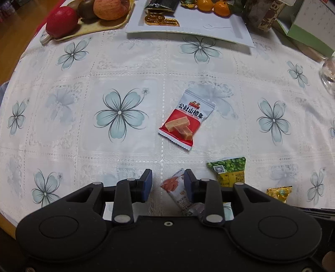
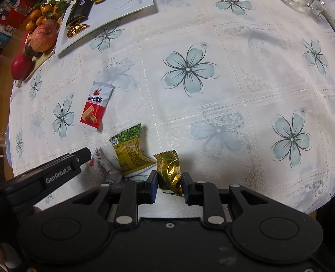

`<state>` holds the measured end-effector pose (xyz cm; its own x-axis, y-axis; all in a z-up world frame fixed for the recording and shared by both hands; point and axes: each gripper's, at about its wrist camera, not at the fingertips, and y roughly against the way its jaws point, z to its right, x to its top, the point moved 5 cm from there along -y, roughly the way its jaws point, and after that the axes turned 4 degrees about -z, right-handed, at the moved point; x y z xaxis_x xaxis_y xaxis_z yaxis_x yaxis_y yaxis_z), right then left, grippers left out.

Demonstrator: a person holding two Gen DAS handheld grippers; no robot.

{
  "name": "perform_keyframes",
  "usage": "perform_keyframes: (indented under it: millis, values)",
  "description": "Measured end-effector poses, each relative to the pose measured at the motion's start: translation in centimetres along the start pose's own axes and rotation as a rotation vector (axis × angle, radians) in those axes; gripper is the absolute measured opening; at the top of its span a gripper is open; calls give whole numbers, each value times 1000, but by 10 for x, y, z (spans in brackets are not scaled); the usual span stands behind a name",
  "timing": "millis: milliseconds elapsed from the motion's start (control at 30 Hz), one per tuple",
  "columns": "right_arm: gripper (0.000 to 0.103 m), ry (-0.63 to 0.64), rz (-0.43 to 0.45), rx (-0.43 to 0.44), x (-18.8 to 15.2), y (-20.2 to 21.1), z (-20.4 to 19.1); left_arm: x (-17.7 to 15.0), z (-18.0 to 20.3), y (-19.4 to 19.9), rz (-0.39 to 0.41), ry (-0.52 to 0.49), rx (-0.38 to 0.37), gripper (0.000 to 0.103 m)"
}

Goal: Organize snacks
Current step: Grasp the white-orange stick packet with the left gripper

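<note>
On the flowered tablecloth point(image 1: 117, 69) lie several snacks. A red and white hawthorn packet point(image 1: 184, 119) point(image 2: 96, 106) rests flat ahead of both grippers. My left gripper point(image 1: 168, 184) points down with its jaws apart; a white and orange stick packet point(image 1: 172, 187) point(image 2: 102, 165) lies between them against the right finger, clear of the left pad. A green pea packet point(image 1: 228, 170) point(image 2: 132, 150) sits just to its right. My right gripper point(image 2: 170, 186) is shut on a gold-wrapped candy point(image 2: 170, 173) point(image 1: 279, 193). In the right wrist view, the left gripper's finger point(image 2: 83, 154) reaches in from the left.
A white rectangular plate point(image 1: 219, 23) point(image 2: 117, 12) at the far side holds gold coins and a dark packet. A tray of apples and other fruit point(image 1: 94, 27) point(image 2: 44, 37) stands beside it. A green box point(image 1: 309, 23) and a glass point(image 1: 328, 73) are at the right.
</note>
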<state>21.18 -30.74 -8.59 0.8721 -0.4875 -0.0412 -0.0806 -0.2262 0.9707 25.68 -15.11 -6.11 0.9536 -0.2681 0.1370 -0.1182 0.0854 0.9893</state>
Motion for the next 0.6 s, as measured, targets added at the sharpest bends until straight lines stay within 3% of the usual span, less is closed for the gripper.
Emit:
perform_keyframes:
  millis: [233, 600]
  values:
    - [26, 6, -3, -5, 0, -3, -3, -12, -8, -11, -40, 88, -70, 42]
    - [26, 10, -7, -4, 0, -4, -3, -12, 2, -26, -68, 104, -51, 44]
